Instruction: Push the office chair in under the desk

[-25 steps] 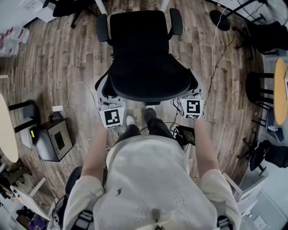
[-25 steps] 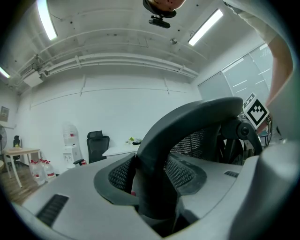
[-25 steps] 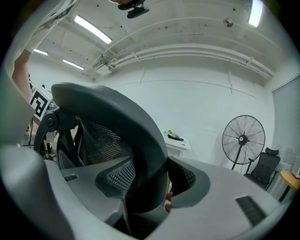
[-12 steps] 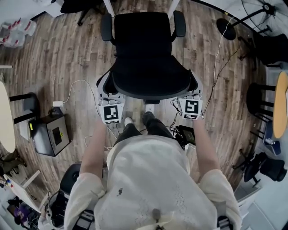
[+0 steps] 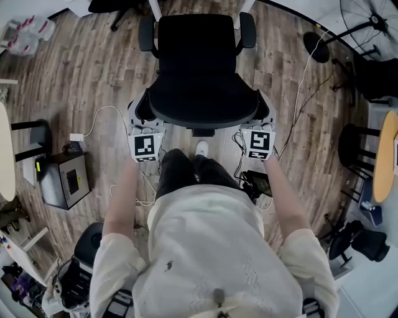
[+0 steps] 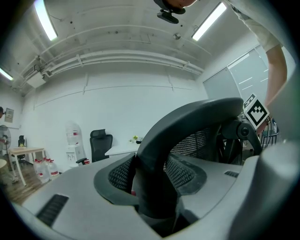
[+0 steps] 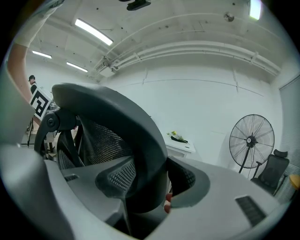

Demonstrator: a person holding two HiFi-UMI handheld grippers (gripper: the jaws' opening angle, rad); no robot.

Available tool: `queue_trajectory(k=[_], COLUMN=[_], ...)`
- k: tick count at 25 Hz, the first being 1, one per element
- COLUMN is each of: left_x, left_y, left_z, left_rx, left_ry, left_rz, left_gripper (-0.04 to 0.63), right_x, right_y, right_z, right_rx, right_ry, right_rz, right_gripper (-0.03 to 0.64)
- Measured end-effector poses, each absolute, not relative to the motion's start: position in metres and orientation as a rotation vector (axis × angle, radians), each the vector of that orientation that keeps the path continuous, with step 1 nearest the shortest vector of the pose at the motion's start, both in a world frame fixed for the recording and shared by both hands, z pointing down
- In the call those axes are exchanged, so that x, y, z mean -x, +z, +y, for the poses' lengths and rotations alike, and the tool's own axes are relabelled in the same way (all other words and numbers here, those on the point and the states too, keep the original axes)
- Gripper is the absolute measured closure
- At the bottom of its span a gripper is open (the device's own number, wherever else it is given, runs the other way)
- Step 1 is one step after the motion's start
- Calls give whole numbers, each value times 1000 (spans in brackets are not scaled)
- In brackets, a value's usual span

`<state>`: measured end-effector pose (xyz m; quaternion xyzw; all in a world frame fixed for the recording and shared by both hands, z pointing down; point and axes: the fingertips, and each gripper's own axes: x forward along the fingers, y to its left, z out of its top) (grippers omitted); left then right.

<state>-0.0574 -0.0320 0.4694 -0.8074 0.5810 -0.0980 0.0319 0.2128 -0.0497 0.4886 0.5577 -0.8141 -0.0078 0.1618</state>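
As you look down from the head view, the office chair [image 5: 198, 68] stands on the wooden floor [image 5: 93, 81] straight ahead of you, seat pointing away and backrest towards your legs. Your left hand-held gripper [image 5: 143, 129] sits at the left corner of the backrest and your right hand-held gripper [image 5: 259, 127] at the right corner, each marker cube facing up just beside the chair. One white shoe [image 5: 201, 148] shows between them, just behind the backrest. A white cable [image 5: 102, 121] loops over the floor on your left, near a dark box [image 5: 62, 180], and a standing fan [image 5: 367, 15] is well apart at the upper right.

Where the left gripper view looks along its jaws, your left hand-held gripper [image 6: 150, 187] is clamped on the dark backrest rim [image 6: 187, 122], which fills the gap with both mesh-faced pads against it. Beyond the chair you can see a white bench [image 6: 123, 149], a black chair [image 6: 99, 143] beside it and a water dispenser [image 6: 74, 140] against the wall.

Where the right gripper view looks along its jaws, your right hand-held gripper [image 7: 150, 187] likewise grips the backrest rim [image 7: 117, 108], the frame wedged between its pads. The white bench [image 7: 182, 146] lies beyond the chair, and the standing fan [image 7: 251, 140] is off to the right
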Motion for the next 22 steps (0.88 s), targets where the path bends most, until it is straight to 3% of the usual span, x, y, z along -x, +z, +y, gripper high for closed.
queue_trajectory(k=[22], left_x=[80], left_y=[466], left_z=[-66], left_rx=[2521], left_ry=[-247], left_rz=[1788], left_gripper=[375], right_x=[-189], right_y=[492], right_z=[-79], right_rx=[-1624], right_ry=[-42], right_rz=[-2292], right_gripper=[394])
